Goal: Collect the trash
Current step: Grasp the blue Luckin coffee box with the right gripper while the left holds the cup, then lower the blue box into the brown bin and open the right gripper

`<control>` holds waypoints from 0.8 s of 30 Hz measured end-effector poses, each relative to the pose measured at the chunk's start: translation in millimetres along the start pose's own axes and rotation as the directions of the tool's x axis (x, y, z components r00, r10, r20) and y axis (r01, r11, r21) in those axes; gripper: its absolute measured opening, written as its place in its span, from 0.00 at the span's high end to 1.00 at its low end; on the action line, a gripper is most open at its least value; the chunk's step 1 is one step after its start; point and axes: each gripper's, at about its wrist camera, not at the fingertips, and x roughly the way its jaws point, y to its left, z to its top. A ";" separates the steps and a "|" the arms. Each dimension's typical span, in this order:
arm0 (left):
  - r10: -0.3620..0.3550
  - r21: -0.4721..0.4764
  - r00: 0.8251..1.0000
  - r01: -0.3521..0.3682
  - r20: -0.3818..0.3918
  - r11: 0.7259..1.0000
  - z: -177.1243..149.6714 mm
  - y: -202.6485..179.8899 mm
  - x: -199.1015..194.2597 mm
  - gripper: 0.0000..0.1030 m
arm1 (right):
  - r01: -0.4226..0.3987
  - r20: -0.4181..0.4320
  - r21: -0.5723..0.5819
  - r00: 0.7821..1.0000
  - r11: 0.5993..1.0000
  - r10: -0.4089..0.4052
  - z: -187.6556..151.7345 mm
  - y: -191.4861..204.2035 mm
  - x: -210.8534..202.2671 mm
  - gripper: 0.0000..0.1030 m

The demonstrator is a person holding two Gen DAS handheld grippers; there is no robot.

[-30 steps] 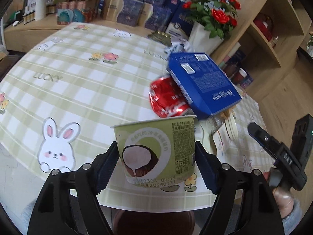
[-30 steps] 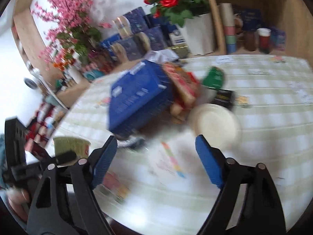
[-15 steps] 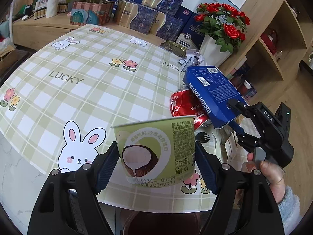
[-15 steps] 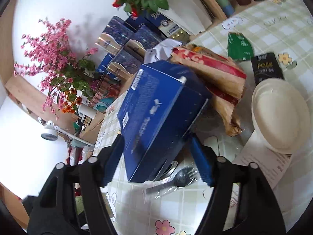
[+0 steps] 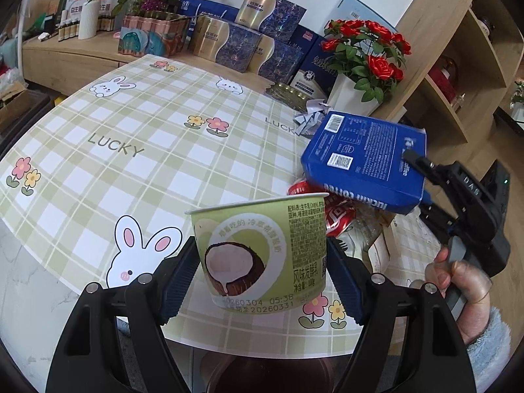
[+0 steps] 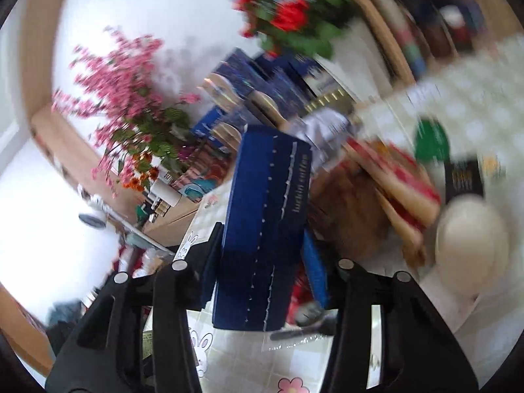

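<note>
Green yogurt cup is clamped in the wide-set left gripper above the table edge, the blue coffee box is being closed on and lifted by the right gripper, while red can, paper plate and wrappers remain uncollected.

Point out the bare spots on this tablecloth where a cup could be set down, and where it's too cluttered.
Free: the wide checked stretch of the tablecloth from the bunny print past the LUCKY lettering to the flower print. Crowded: the side by the rose vase, with the red wrapper, crumpled paper and white paper bowl.
</note>
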 end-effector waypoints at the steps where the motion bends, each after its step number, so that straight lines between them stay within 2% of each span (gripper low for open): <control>1: -0.003 -0.001 1.000 0.003 0.002 1.000 0.0 -0.5 -0.8 0.28 | 0.004 0.010 -0.031 1.000 1.000 -0.004 2.7 7.2 -1.9 0.55; 6: -0.012 -0.014 1.000 0.012 0.016 1.000 0.9 0.7 -6.8 0.28 | 0.015 0.037 -0.104 0.999 0.994 -0.012 10.6 22.9 -7.7 0.56; 15: -0.018 -0.019 0.998 0.019 0.053 1.000 8.1 3.3 -23.0 0.28 | -0.004 0.068 -0.141 0.998 0.990 0.014 15.5 40.1 -19.5 0.56; 24: -0.033 0.005 0.996 0.032 0.086 0.999 11.1 -5.3 -51.0 0.28 | -0.001 0.101 -0.217 0.995 0.976 0.024 16.6 66.7 -61.0 0.56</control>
